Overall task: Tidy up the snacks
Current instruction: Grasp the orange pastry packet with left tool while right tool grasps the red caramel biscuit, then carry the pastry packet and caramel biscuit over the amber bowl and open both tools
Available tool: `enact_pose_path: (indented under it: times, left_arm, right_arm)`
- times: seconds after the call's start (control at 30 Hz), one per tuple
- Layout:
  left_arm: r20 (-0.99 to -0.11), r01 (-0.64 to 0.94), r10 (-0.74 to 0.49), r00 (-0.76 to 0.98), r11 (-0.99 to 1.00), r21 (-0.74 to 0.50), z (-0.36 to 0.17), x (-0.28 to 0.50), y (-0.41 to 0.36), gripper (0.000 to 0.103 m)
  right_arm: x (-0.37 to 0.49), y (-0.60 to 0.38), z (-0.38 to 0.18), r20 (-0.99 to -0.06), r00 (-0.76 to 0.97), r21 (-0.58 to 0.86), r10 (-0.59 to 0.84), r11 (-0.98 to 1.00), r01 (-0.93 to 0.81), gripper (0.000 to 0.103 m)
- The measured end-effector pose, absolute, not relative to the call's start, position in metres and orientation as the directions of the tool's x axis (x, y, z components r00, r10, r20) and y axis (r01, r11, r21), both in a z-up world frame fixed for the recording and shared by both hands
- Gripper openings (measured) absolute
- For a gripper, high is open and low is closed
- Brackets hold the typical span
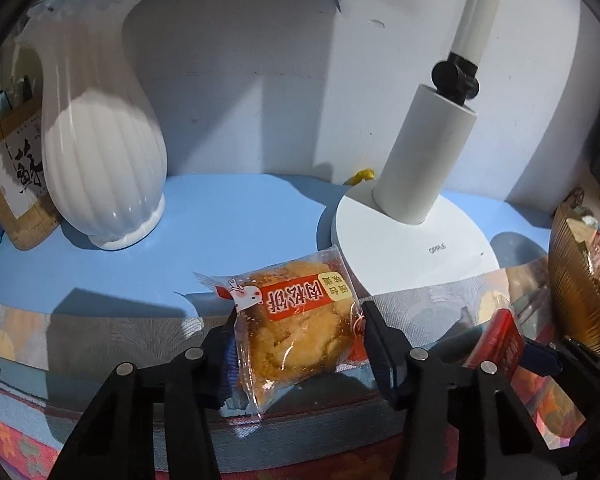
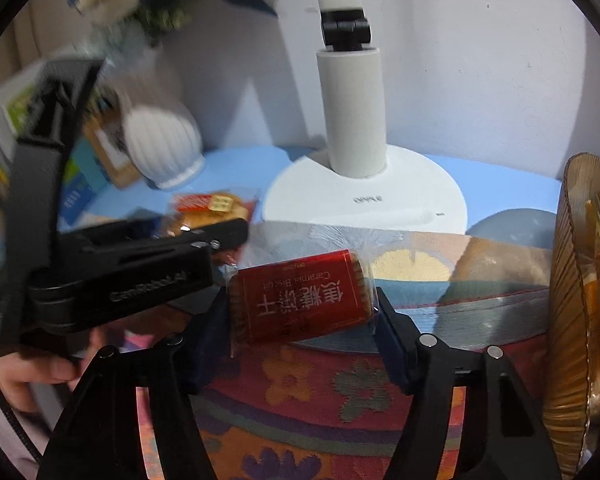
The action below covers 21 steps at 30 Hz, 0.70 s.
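Left gripper (image 1: 300,344) jaws pinch my pastry packet (image 1: 292,320) over the patterned cloth (image 1: 100,328) | right gripper (image 2: 300,320) jaws clamp red biscuit packet (image 2: 300,296) beside amber bowl (image 2: 568,320) | bench (image 1: 240,216) beyond.

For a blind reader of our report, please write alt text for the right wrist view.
The right gripper holds a red biscuit packet over a patterned cloth. Behind stand a white lamp and vase; an amber dish is at right.
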<state>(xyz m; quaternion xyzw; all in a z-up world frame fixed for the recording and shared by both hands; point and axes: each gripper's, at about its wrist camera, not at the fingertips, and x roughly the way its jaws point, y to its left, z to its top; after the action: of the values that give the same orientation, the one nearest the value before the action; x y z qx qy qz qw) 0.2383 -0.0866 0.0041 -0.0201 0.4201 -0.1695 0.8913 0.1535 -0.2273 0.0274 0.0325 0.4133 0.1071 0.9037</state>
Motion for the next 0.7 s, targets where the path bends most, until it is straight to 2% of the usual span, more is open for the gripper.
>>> enact_pose_path:
  times: [0.4, 0.7]
  left_arm:
    - [-0.704, 0.257, -0.353, 0.616, 0.935, -0.245, 0.007, 0.237, -0.070, 0.047]
    - [-0.675, 0.233, -0.342, 0.654, 0.940, -0.251, 0.012, 0.233, -0.063, 0.046]
  right_arm:
    - [0.149, -0.225, 0.037, -0.693, 0.674, 0.155, 0.255, 0.966, -0.206, 0.065]
    - [0.131, -0.223, 0.053, -0.601, 0.766, 0.103, 0.230, 0.972, -0.211, 0.065]
